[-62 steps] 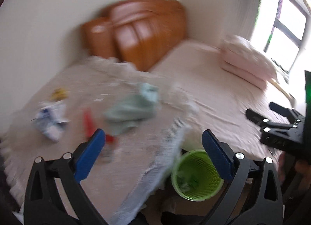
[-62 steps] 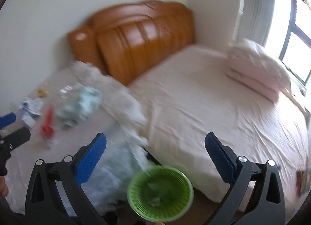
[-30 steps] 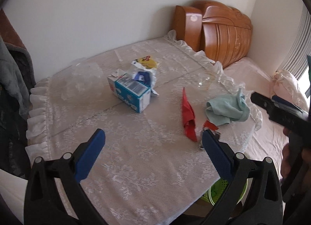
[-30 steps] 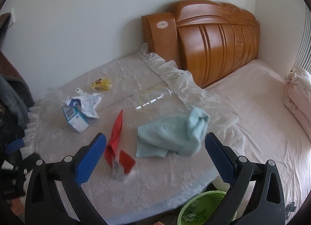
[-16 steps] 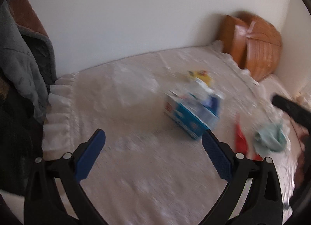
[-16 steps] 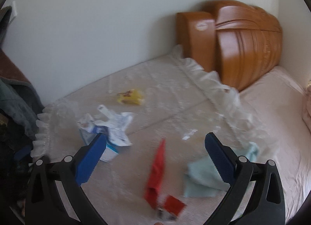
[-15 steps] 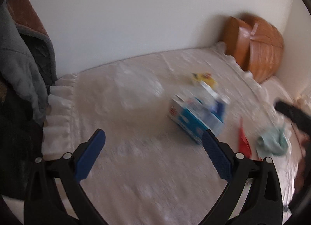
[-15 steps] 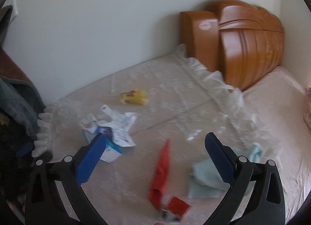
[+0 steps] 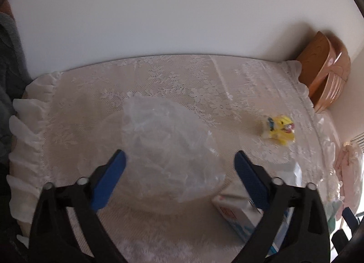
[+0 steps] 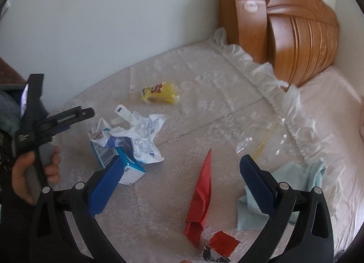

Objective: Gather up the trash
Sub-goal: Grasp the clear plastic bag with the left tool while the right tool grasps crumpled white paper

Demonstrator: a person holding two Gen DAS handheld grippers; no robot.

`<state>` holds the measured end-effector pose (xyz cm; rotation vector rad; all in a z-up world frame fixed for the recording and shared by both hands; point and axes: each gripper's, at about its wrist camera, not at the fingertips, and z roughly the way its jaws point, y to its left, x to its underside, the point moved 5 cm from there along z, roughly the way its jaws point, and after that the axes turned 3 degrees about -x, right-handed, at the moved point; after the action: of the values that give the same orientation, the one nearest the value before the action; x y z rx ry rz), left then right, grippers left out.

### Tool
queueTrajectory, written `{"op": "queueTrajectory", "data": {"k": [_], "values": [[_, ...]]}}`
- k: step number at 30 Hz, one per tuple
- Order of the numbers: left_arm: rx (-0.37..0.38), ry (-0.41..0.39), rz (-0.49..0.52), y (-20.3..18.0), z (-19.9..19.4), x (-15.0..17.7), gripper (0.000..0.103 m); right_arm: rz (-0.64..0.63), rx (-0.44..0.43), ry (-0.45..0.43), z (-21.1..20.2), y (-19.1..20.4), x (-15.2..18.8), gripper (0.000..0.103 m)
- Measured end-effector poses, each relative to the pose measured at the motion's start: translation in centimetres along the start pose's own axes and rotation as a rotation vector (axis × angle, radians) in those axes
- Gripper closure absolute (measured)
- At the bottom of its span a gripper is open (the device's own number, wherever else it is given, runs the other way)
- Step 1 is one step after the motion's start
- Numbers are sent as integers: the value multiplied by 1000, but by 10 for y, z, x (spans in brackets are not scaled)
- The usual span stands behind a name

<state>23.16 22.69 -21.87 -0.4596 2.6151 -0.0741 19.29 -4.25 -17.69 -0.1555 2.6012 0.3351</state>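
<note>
Hovering with jaws apart, just now narrowing around nothing, the left gripper frames a clear bag on the lace cloth; right gripper gapes unladen over carton, red wrapper, towel; labels unreadable.

A table draped in a cream lace cloth with a ruffled edge carried the litter: a crumpled clear plastic bag, a yellow snack packet, a blue-and-white carton with crumpled white paper on it, a red foil wrapper, a clear plastic bottle and a pale blue cloth.
</note>
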Motion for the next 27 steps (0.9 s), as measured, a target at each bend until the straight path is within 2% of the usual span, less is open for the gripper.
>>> {"op": "queueTrajectory", "data": {"k": [3,4,6,8,12,16,20,23,25,26,27], "values": [[17,16,-12,2,7,0,48,2,-48,17,6,8,-2,2],[26,23,-24,4,9,0,52,1,-68,22,9,12,-4,2],[38,31,-40,7,10,1,69,2,-97,36,16,21,-7,2],[50,34,-56,13,10,3,74,13,-115,47,24,27,-10,2],[49,13,-70,24,1,2,80,150,-187,79,53,30,-22,2],[51,-11,-72,32,-12,0,80,324,-281,154,87,32,-29,2],[44,-34,-68,40,-23,0,80,424,-250,212,110,28,-30,3],[33,-43,-59,40,-28,2,80,484,-217,273,125,24,-26,14],[35,-48,-58,39,-32,3,80,514,-222,318,134,23,-21,24],[39,-50,-59,40,-35,5,80,511,-225,316,134,24,-22,26],[43,-51,-58,41,-38,6,80,501,-221,312,133,24,-23,31]]}}
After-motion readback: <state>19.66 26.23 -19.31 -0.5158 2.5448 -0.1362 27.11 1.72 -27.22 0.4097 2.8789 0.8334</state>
